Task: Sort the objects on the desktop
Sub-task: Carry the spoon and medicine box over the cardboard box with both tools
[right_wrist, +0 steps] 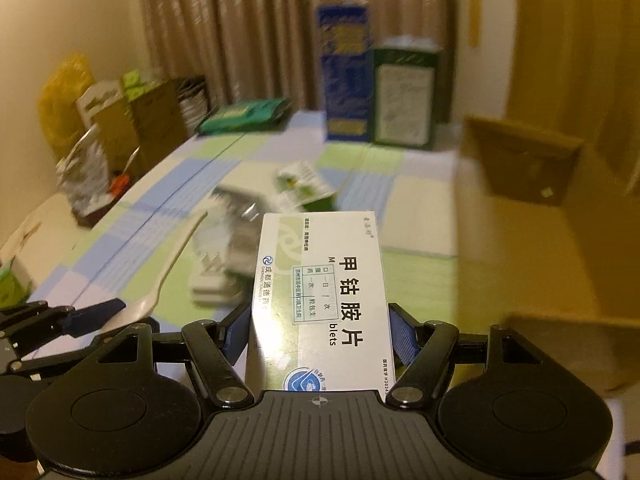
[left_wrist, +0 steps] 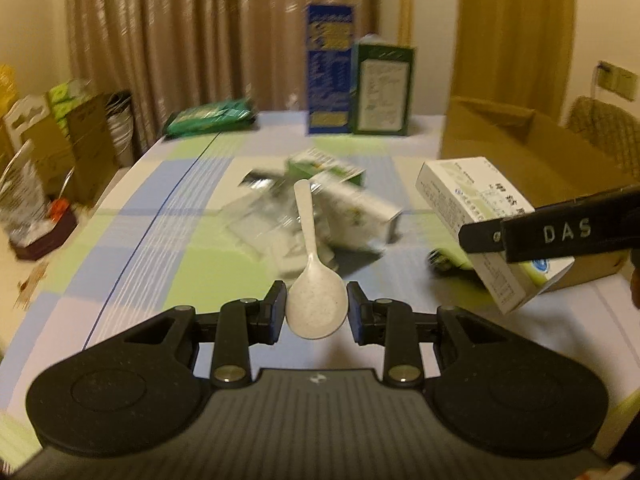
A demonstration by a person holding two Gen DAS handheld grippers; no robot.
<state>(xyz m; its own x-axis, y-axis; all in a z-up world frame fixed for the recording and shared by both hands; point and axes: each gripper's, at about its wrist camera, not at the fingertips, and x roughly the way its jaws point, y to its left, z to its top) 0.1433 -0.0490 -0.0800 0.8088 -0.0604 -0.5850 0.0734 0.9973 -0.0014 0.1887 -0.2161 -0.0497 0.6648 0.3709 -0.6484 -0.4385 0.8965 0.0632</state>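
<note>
My left gripper is shut on the bowl of a speckled white spoon, handle pointing forward, held above the checked tablecloth. The spoon also shows in the right wrist view. My right gripper is shut on a white medicine box with Chinese print, held above the table. That box and the right gripper's finger show at the right of the left wrist view. A blurred pile of green-white boxes and foil blister packs lies mid-table.
An open cardboard box stands on the right. A tall blue carton and a green carton stand at the far edge, with a flat green packet to their left. Bags and boxes crowd the left side.
</note>
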